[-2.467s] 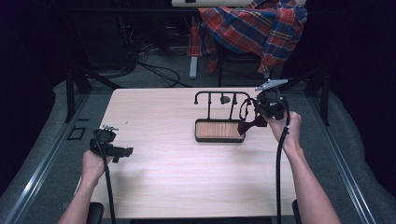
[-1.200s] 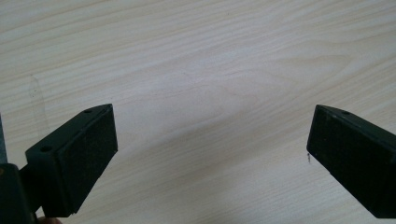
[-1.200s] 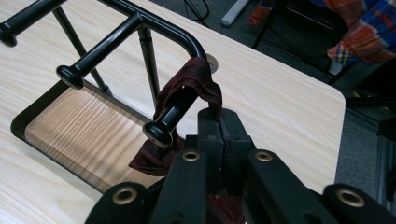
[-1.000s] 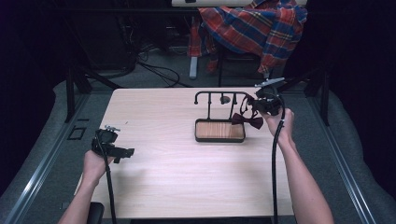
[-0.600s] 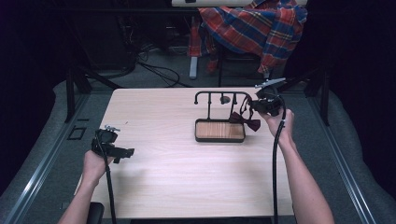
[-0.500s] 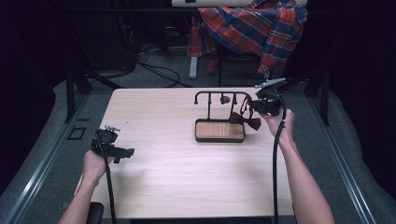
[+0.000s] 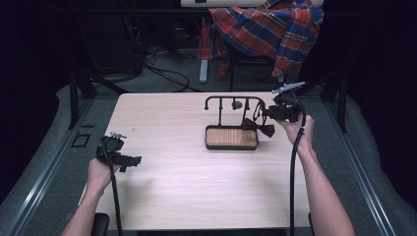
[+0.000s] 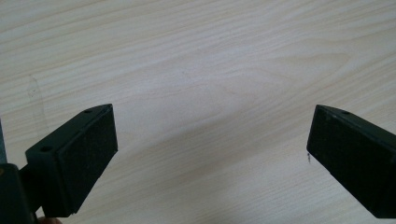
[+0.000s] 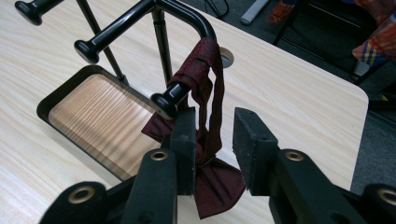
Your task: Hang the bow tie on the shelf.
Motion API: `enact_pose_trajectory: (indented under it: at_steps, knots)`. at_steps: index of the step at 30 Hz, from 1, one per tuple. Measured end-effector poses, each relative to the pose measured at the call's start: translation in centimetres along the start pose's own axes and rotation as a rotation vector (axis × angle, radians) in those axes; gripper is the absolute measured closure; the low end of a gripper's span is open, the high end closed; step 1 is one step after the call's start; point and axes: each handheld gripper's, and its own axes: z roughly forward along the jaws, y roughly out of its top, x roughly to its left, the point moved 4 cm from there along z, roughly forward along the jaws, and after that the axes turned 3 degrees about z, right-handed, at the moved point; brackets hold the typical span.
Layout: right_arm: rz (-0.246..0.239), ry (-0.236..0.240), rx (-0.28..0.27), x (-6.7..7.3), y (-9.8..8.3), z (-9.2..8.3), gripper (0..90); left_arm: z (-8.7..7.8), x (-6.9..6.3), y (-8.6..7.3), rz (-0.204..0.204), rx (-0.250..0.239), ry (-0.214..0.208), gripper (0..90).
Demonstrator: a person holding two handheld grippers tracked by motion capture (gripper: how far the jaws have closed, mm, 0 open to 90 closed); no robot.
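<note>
Bow tie (image 9: 212, 184) hangs by its strap on the rack (image 9: 180, 14).
Right hand-held gripper (image 9: 215, 135) has just been opening, pads off the strap between them, letting it hang; left hand-held gripper (image 8: 210, 140) idles released.

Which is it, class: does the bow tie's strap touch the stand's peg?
Touching. The right gripper view shows the bow tie's strap looped over the stand's peg and resting on it.

We can read no text, label, brand, number or sign anywhere in these views. The table around the grippers is bare wood grain, and nothing near their jaws carries any print we can make out.
</note>
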Motion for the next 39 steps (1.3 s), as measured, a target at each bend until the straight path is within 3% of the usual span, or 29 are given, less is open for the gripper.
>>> enact_pose_trajectory:
  at_steps: [15,23,39]
  knots:
    - [-0.015,0.0,0.021,-0.3,-0.8,-1.5,61.1,0.0,0.0,0.0,0.004,-0.001,0.001,1.6]
    - [-0.007,-0.009,0.032,-0.3,-1.2,-2.1,45.7,-0.1,0.0,0.0,0.003,-0.003,0.001,1.6]
    - [-0.041,0.027,0.068,1.0,-2.3,-3.3,27.9,-0.2,0.0,0.0,-0.002,-0.006,0.0,1.6]
